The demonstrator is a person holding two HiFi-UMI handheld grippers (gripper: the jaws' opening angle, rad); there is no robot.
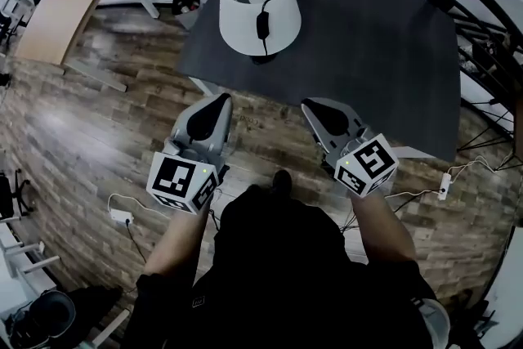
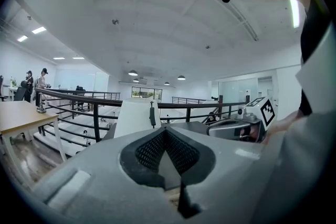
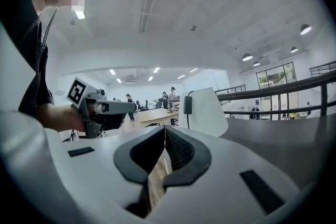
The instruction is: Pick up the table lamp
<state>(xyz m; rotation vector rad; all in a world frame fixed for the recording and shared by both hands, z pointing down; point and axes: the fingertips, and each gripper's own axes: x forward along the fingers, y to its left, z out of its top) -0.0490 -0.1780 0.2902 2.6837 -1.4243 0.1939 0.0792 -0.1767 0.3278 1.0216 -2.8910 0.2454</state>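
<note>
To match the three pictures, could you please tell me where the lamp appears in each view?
Head view: lamp at top centre, standing on the table.
Left gripper view: lamp just left of centre, slightly below the middle.
Right gripper view: lamp just right of centre.
Shared landmark: the black switch hanging against the shade.

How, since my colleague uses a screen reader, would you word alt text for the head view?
Seen from above, a white table lamp stands on a dark grey table; nearer the camera, a person holds the left gripper and right gripper, both shut and empty, over a wood floor.
</note>
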